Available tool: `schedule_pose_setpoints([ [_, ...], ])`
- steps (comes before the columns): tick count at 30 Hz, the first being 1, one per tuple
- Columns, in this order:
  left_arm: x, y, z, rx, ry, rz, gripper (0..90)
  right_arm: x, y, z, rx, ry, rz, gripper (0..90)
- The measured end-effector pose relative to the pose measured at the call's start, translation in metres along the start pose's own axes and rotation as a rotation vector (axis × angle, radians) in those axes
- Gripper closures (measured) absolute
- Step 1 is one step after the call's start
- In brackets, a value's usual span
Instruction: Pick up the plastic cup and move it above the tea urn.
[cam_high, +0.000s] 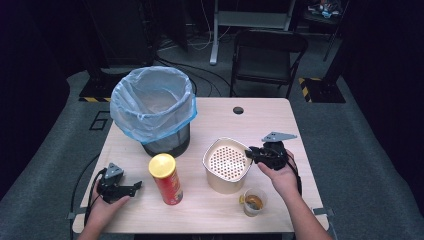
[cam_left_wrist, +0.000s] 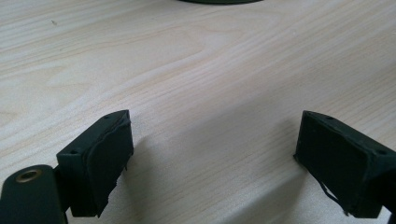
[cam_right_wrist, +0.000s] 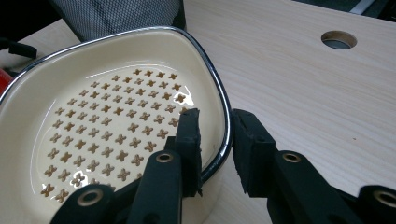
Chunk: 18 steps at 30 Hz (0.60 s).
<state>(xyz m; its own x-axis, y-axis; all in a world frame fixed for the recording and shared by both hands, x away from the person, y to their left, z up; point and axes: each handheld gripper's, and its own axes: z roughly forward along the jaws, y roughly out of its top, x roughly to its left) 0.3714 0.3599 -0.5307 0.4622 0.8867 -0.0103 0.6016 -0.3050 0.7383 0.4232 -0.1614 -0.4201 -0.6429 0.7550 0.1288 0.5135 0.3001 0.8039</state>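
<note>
The right gripper (cam_right_wrist: 215, 140) is clamped on the rim of the cream-coloured strainer bowl with a perforated bottom (cam_high: 227, 164), one jaw inside the wall and one outside. The bowl stands on the pale wooden table (cam_high: 260, 125), right of the middle, just beside a small clear plastic cup holding brownish contents (cam_high: 254, 201). The left gripper (cam_left_wrist: 212, 158) rests low over bare tabletop near the left front, jaws spread wide and empty. A red cylindrical can with a yellow lid (cam_high: 165, 178) stands between the grippers, in front of a black mesh bin lined with a blue bag (cam_high: 154, 107).
</note>
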Motion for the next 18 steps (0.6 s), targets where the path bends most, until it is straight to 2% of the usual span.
schedule_pose_setpoints([
  [7, 0.0, 0.0, 0.0, 0.0, 0.0, 0.0, 10.9, 0.009, -0.002, -0.003, 0.005, 0.011, -0.05, 73.4],
  [18, 0.0, 0.0, 0.0, 0.0, 0.0, 0.0, 10.9, 0.015, -0.008, -0.007, -0.006, 0.052, -0.069, 75.3],
])
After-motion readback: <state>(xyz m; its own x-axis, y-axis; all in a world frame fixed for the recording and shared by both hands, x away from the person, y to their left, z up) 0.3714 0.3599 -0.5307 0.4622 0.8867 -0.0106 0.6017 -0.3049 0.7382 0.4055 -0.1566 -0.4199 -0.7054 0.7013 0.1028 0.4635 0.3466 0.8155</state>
